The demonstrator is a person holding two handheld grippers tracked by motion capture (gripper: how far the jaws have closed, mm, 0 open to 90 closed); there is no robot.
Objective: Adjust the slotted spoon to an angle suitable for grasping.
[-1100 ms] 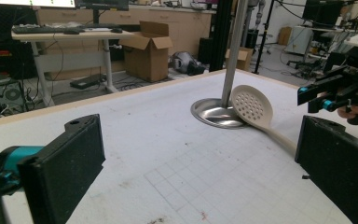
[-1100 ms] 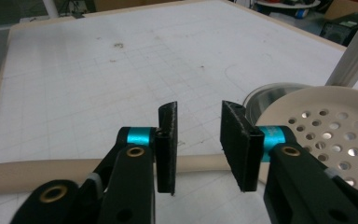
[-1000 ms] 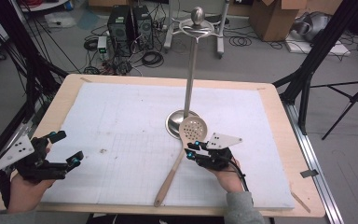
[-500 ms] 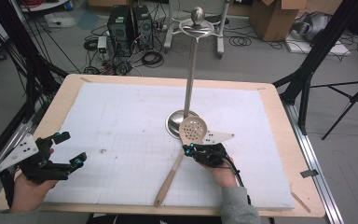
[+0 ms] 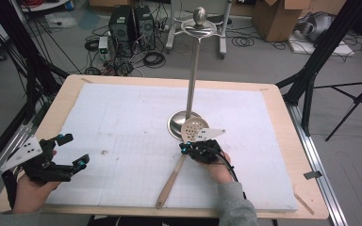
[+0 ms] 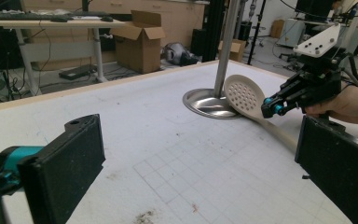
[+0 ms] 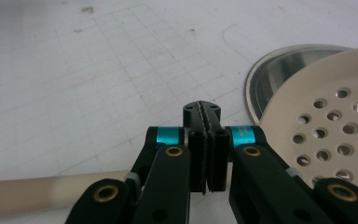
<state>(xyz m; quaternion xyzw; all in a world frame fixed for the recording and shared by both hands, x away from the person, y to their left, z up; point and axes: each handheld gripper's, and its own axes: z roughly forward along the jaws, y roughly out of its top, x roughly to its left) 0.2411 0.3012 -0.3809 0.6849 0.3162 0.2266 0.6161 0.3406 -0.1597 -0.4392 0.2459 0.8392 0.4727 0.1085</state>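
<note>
A pale slotted spoon (image 5: 194, 128) lies on the white mat, its wooden handle (image 5: 169, 183) pointing at the near edge. Its perforated head (image 6: 243, 95) leans on the round base (image 6: 205, 100) of a tall metal stand (image 5: 193, 70). My right gripper (image 5: 183, 149) sits at the spoon's neck with its jaws pressed flat together (image 7: 201, 109) and nothing between them. The handle (image 7: 37, 196) passes underneath and the head (image 7: 326, 121) lies to the right. My left gripper (image 5: 75, 150) rests at the near left, jaws wide apart (image 6: 198, 172) and holding nothing.
The white gridded mat (image 5: 122, 117) covers a wooden table (image 5: 287, 141). The stand's top ring with its ball (image 5: 199, 21) rises high above the middle. Black frame legs, cables and boxes stand on the floor beyond the table.
My right gripper has edged slightly forward and left along the spoon's neck. The left gripper has barely moved.
</note>
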